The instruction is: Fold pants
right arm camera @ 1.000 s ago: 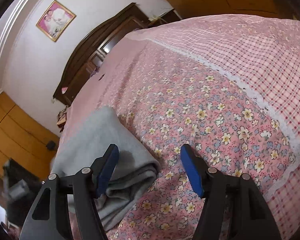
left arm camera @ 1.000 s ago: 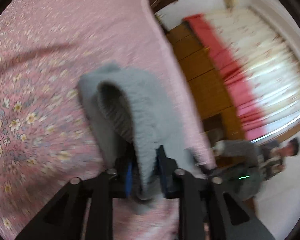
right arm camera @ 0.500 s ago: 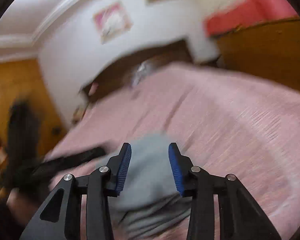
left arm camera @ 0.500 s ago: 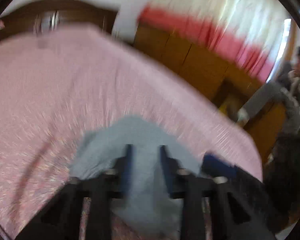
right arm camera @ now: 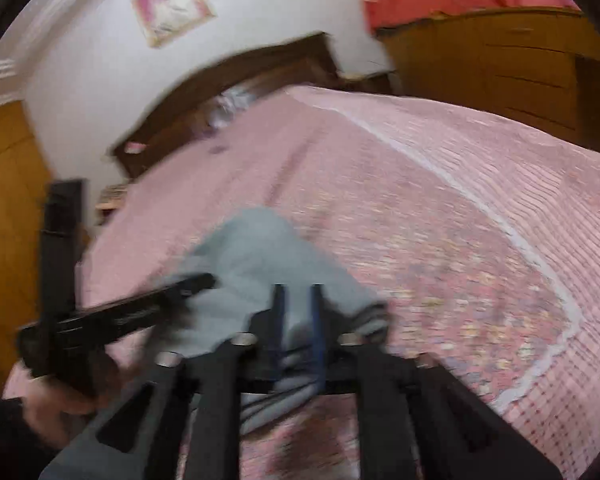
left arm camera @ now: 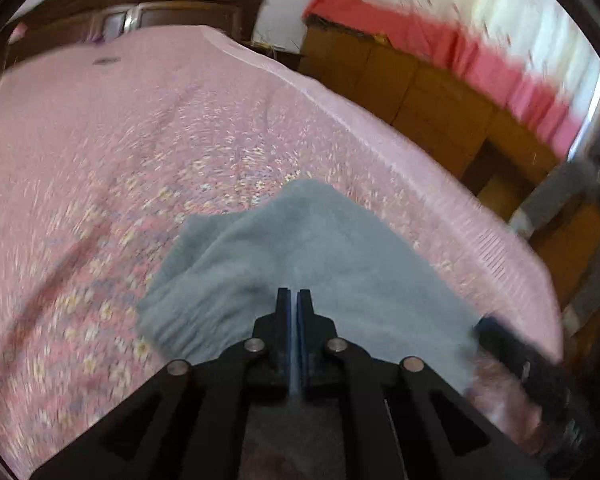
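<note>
My left gripper (left arm camera: 294, 300) is clenched: its two blue-padded fingers stand pressed nearly together, with only a sliver between them, and the grey pants (left arm camera: 300, 256) pass under and between the tips, so I take it that I am pinching a thin edge of the fabric. The cloth spreads out just ahead of these jaws and to both sides, a ribbed cuff or waistband bunched down to the left of them.

My right gripper (right arm camera: 298, 300) has its jaws drawn close with a narrow gap, and a fold of the same pants (right arm camera: 260, 256) sits in that gap, gripped; layered edges of the cloth hang below the tips. The rest of the bundle lies directly ahead of these jaws. To their left my other gripper (right arm camera: 132, 312) reaches in and touches the same cloth. From the left camera, the right gripper (left arm camera: 516, 356) shows as a dark blurred shape at the pants' right edge.

The pants rest on the pink flowered bedspread (left arm camera: 120, 152), which stretches away beyond both pairs of jaws. Farther on stands the dark wooden headboard (left arm camera: 140, 4), with wooden cabinets (right arm camera: 500, 64) off to the right and a framed picture (right arm camera: 174, 4) on the white wall. Both views are motion-blurred; I can read no writing.
</note>
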Tool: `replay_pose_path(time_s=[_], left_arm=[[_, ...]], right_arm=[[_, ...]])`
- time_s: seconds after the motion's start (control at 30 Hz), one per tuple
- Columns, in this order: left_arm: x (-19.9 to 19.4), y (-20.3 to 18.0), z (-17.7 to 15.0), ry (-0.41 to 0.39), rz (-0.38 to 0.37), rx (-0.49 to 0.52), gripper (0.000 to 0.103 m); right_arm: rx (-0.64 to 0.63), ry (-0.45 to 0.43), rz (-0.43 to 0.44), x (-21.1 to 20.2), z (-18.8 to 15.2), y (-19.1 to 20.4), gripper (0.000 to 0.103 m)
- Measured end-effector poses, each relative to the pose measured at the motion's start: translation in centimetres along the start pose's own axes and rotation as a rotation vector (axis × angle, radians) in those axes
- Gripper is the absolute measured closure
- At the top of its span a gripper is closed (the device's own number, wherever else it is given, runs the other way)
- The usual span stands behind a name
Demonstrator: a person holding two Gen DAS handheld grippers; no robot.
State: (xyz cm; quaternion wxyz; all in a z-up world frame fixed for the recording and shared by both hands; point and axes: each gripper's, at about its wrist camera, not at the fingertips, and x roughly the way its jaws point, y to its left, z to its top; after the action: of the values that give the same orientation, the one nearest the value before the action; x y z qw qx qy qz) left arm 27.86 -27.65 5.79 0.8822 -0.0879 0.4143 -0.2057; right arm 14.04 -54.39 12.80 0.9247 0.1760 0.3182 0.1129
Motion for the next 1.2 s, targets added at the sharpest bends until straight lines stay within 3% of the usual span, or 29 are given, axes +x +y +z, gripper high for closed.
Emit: replay_pose_path(time_s=[0.07,0.13,0.2,0.27,0.33,0.4,0.47,0.57,0.63,0.7,0.83,0.9,0.93,0.97,1.07,1.13,1.2], left_arm=[[-2.3,2.3,-1.0,-0.095,-0.057,-0.152,0.093],[-4.1,3.6,-2.0,-0.182,-0.135,-0.211,0.081],[-4.8,3.8,-3.2,-0.201,-0.227,-0.212,0.081],[-4.7,2.9,-3.9,-0.156,-0.294,-0.209,0.075],[-5.1,1.4,-4.8,-0.122,-0.329,-0.166,0.052],[-5.8,-1.1,-5.8,-0.127,-0.333,-0.06,0.037],[-5.7,-2.5,-6.0,-0.138,-0.262,-0.007,0.036],[-4.0,-2.6,-5.9,-0.081,-0.193,-0.036,0.057],[-4.1,-2.4,-6.0,-0.102,-0.201,-0.055,0.075],[-4.1,-2.5,-6.2,-0.099,-0.204,-0.051,0.081],[-4.2,-4.4,-7.0,-0.074,-0.085,0.033,0.081],[-3.6,-5.9,-7.0,-0.069,0.004,0.09,0.079],[-3.7,-6.6,-6.9,-0.064,0.036,0.106,0.077],[-3.9,-7.1,-6.8,-0.066,0.058,0.114,0.075],[-6.5,-8.0,-6.8,-0.037,0.09,0.09,0.067],[-9.4,-8.3,-7.5,-0.065,0.095,0.118,0.06],[-12.4,-8.3,-8.4,-0.101,0.152,0.173,0.054]], right_arm=[[-0.035,0.051,0.106,0.0,-0.3,0.6,0.062],[-0.086,0.07,0.118,0.1,-0.9,1.3,0.059],[-0.118,0.068,0.101,0.3,-1.3,1.8,0.059],[-0.116,0.047,0.085,0.2,-1.7,1.6,0.059],[-0.063,0.023,0.049,-0.5,-1.8,0.5,0.059],[0.019,0.007,0.028,-0.3,-1.4,-0.8,0.059],[0.087,0.012,0.03,0.2,-0.9,-1.9,0.059],[0.136,0.031,0.012,1.1,-0.8,-2.5,0.059],[0.131,0.037,-0.005,1.2,-0.6,-2.4,0.059],[0.128,0.047,-0.032,1.2,-0.6,-2.5,0.059],[0.083,0.068,-0.104,1.6,-0.7,-1.6,0.059],[0.004,0.111,-0.221,2.2,-0.6,0.0,0.057],[-0.034,0.132,-0.287,2.4,-0.6,1.0,0.048],[-0.058,0.142,-0.351,2.4,-0.6,1.8,0.047],[-0.043,0.053,-0.397,-0.5,-0.4,3.6,0.048],[-0.043,-0.033,-0.385,-3.7,-0.7,5.2,0.048],[-0.046,-0.082,-0.36,-6.5,-1.6,6.9,0.048]])
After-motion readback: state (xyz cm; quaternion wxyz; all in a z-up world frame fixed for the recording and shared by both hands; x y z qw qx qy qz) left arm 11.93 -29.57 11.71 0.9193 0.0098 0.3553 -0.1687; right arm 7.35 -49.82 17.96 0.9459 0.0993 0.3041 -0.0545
